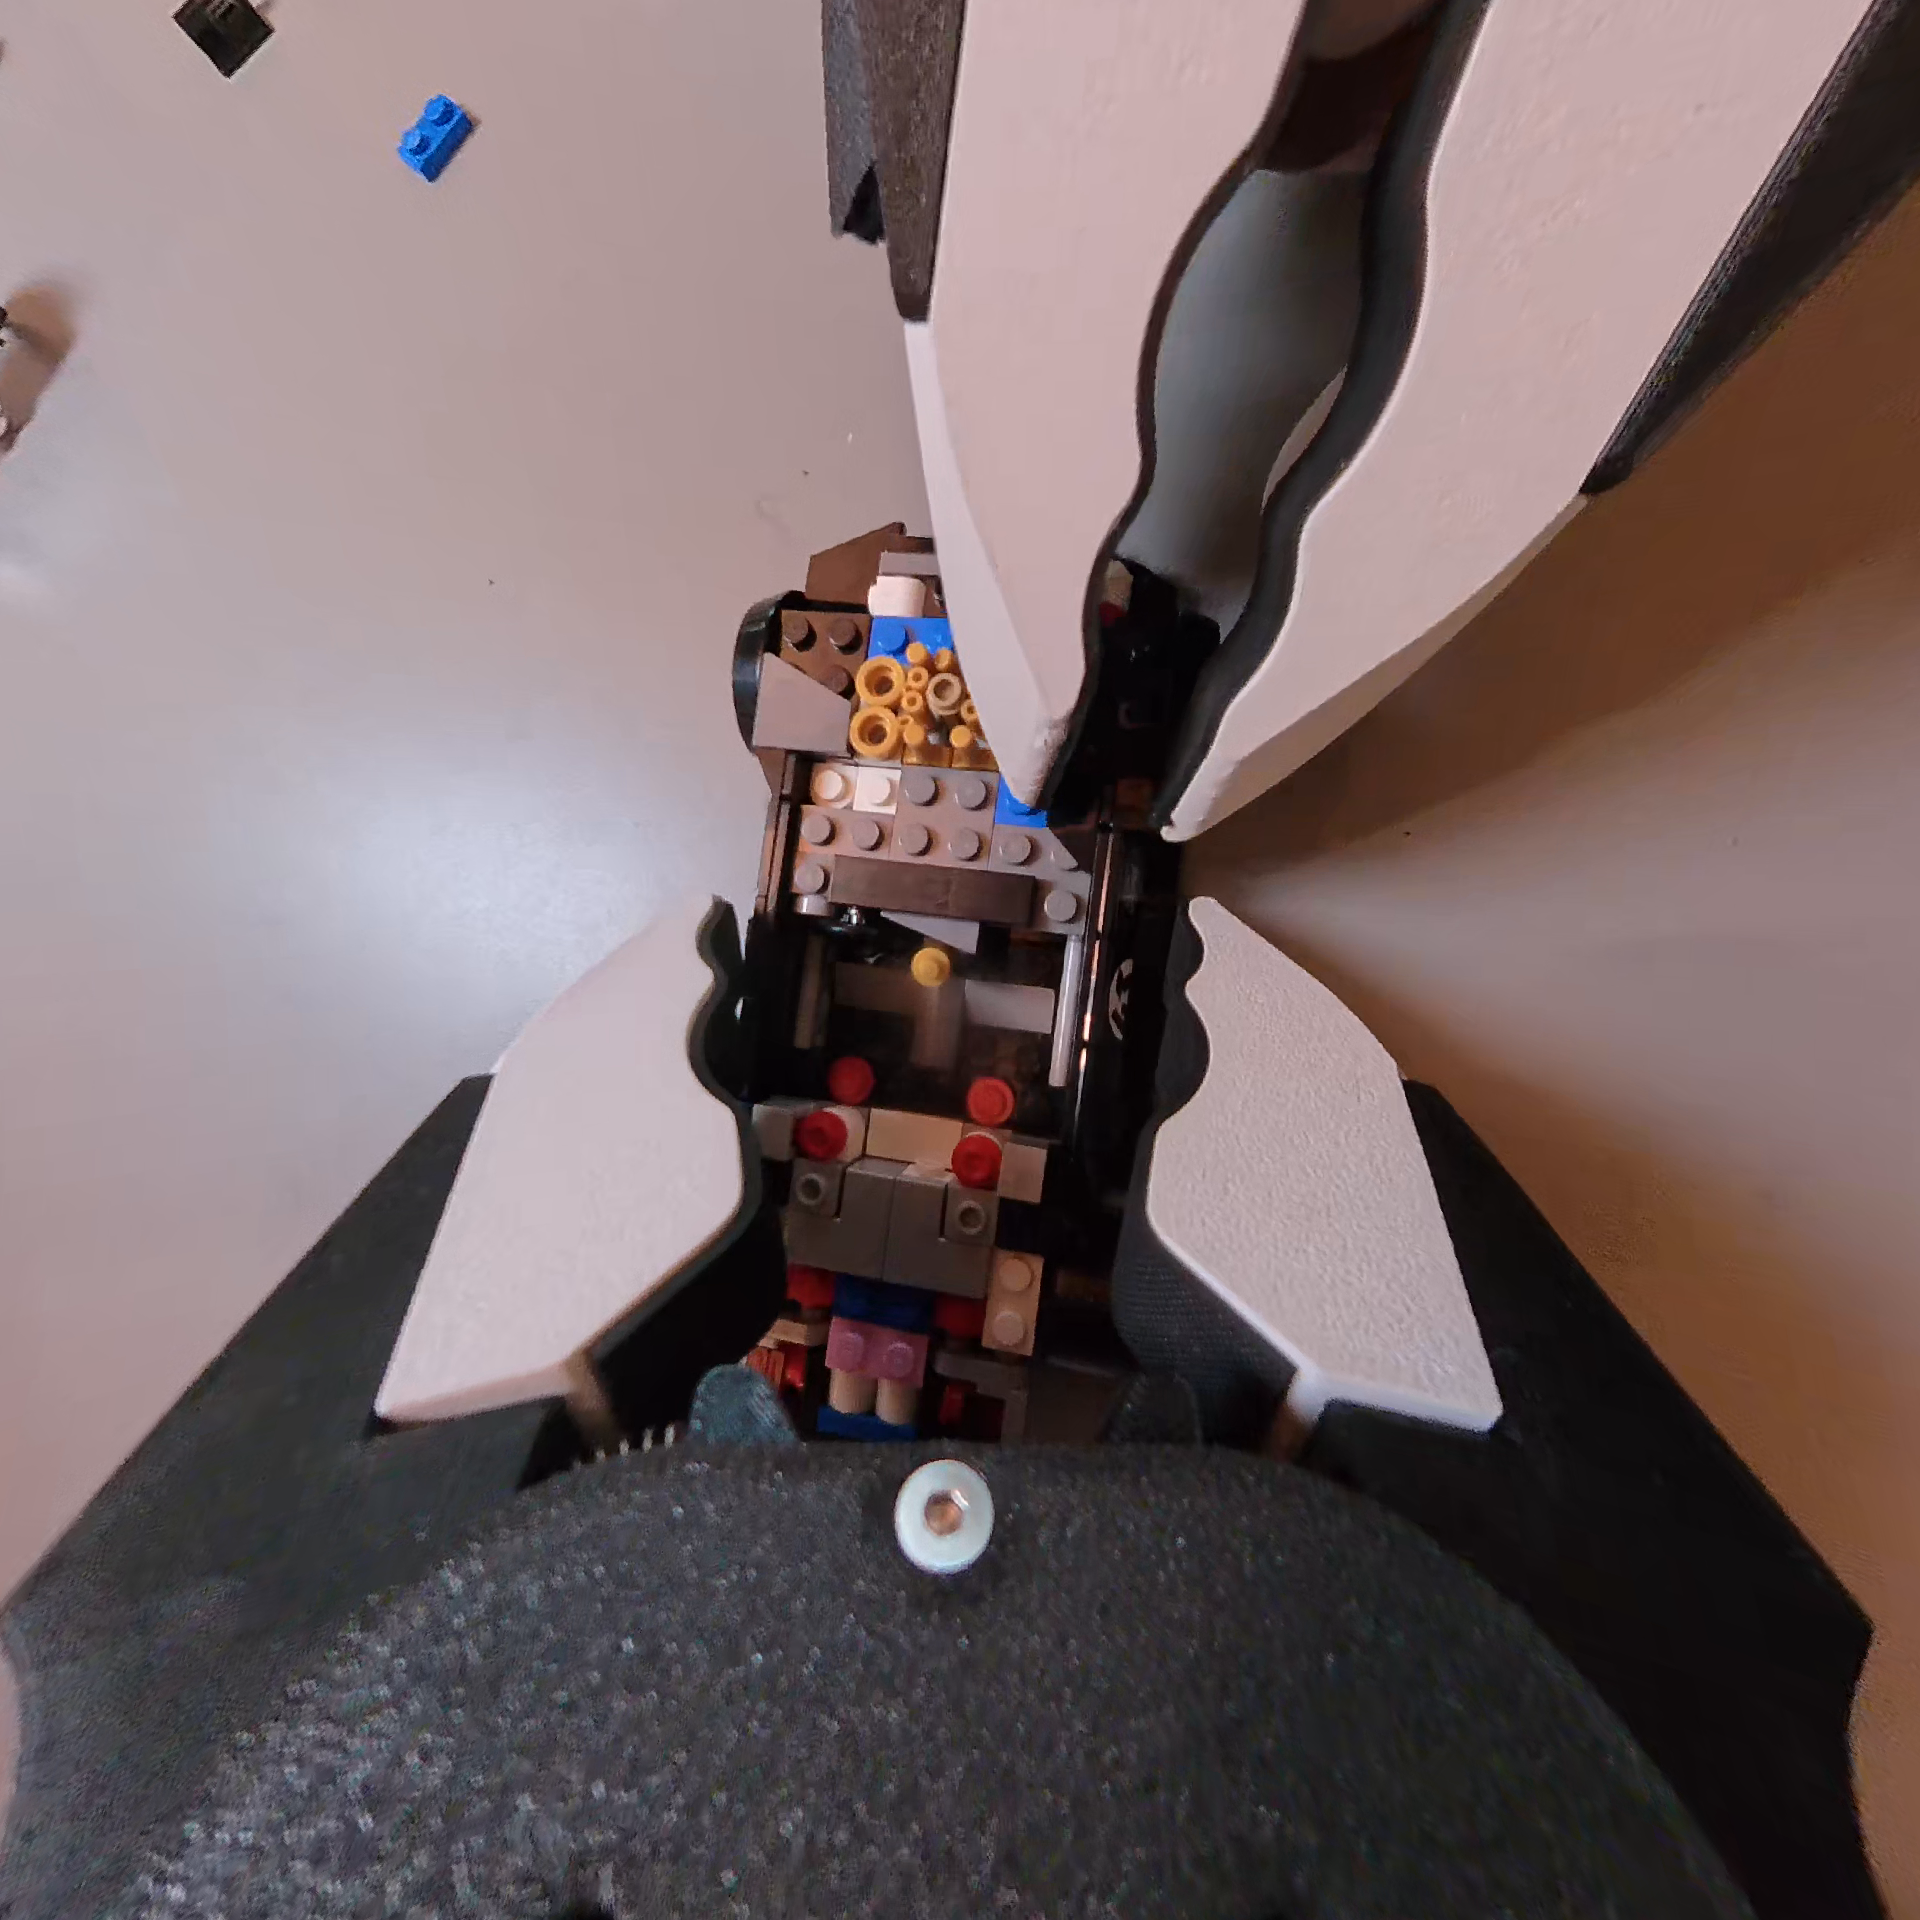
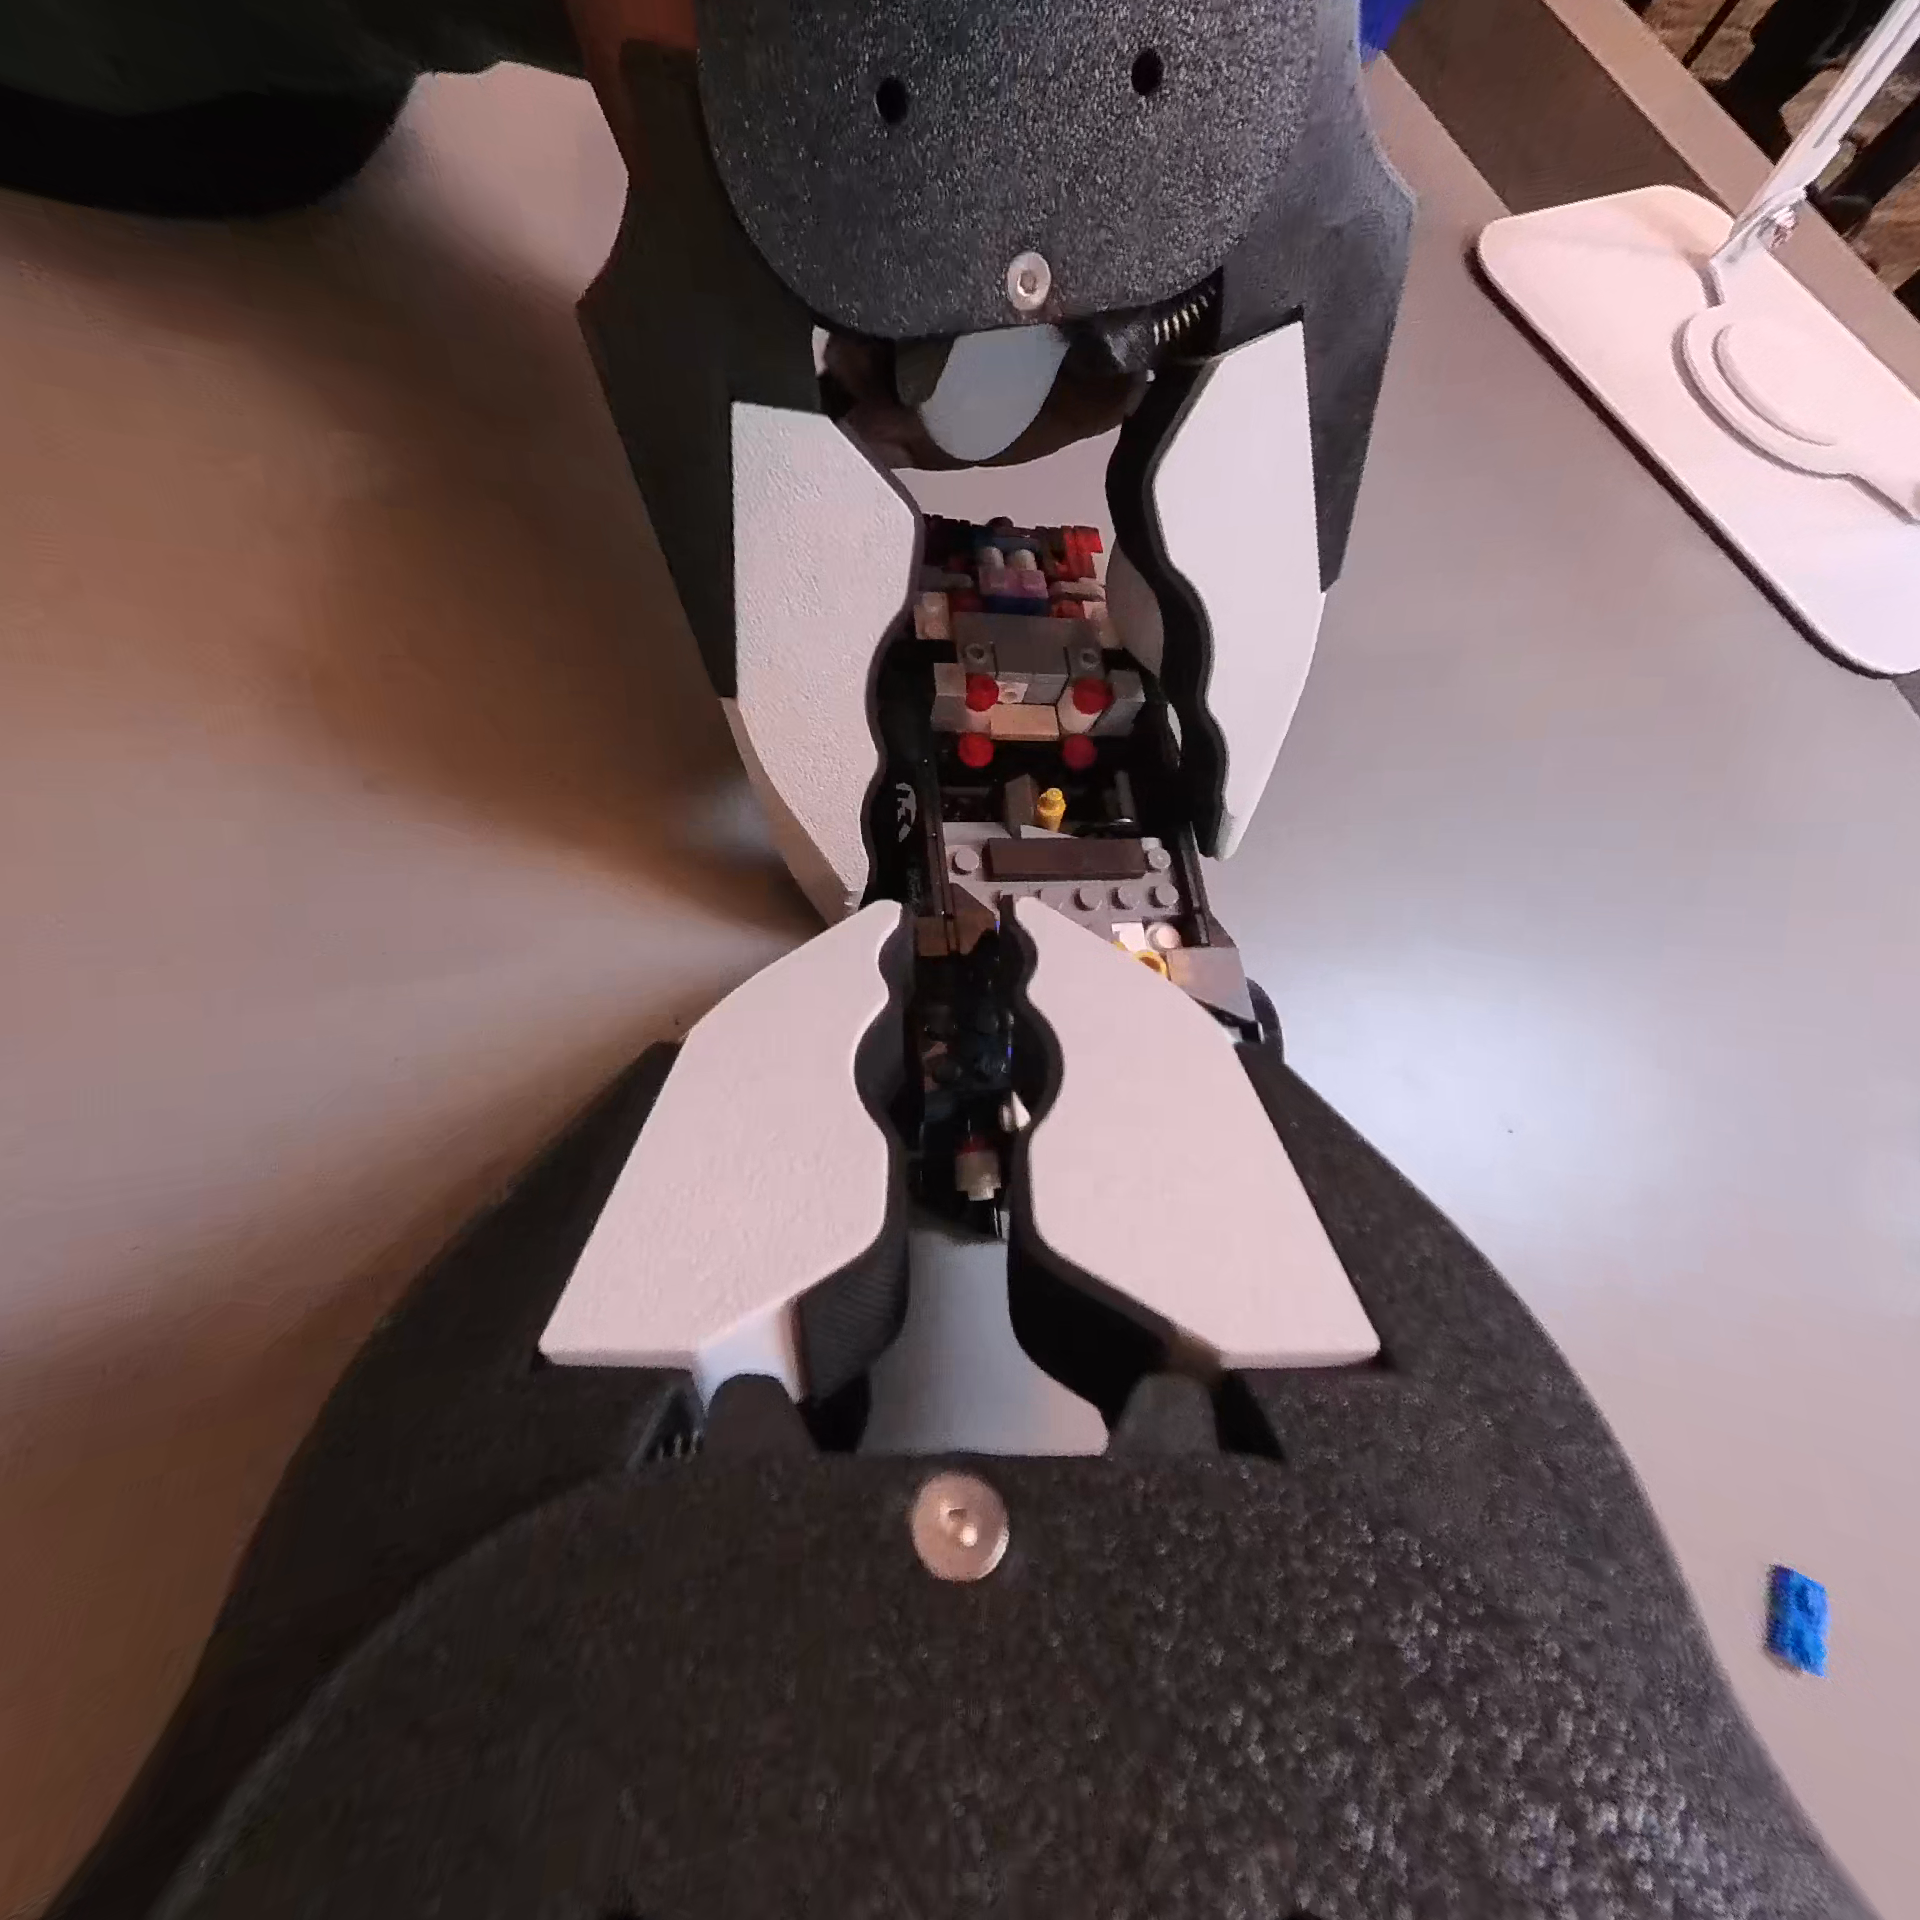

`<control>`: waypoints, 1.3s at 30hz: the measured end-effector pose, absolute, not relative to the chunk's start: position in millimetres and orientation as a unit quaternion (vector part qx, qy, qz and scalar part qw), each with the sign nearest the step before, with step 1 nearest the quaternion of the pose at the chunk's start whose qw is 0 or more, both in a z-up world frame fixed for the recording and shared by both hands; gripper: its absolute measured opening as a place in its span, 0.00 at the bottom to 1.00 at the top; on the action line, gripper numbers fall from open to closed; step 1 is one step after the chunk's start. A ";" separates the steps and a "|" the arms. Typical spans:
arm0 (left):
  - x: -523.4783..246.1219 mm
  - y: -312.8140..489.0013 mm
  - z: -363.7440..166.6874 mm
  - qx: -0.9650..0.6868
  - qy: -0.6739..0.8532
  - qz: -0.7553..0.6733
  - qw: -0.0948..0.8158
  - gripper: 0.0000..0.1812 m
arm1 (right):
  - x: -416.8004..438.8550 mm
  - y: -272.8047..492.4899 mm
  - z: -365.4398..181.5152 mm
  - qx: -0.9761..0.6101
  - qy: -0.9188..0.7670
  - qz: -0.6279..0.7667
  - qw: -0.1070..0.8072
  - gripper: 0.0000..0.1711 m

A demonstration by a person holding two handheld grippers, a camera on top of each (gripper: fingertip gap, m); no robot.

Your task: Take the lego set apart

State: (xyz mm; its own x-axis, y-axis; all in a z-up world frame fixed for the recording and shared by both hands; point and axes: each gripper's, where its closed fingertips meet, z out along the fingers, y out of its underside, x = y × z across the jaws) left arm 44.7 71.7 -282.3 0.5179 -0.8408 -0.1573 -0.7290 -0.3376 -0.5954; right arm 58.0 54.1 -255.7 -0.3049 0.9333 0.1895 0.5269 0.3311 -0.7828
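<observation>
Lego car (image 1: 925,1039), long and black with grey, red and gold studs showing, held above the pale tabletop (image 1: 364,623) between two grippers facing each other. Clamped across its rear half by the left gripper (image 1: 951,1049), probably as an anchor. Pinched along one black side wall near the front by the right gripper (image 2: 956,1049), seemingly ready to pry that wall away. Loose blue brick (image 1: 434,137) well apart toward the tabletop's far edge.

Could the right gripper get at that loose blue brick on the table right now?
Probably not yet. The right gripper is shut on the lego set, which the left gripper also clamps. The blue brick lies apart on open table, unblocked, but the jaws are occupied.
</observation>
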 end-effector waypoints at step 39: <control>45.5 71.4 -281.3 -0.789 0.503 -0.096 0.341 0.43 | 61.3 46.8 -257.0 -0.457 -0.830 0.310 -0.079 0.09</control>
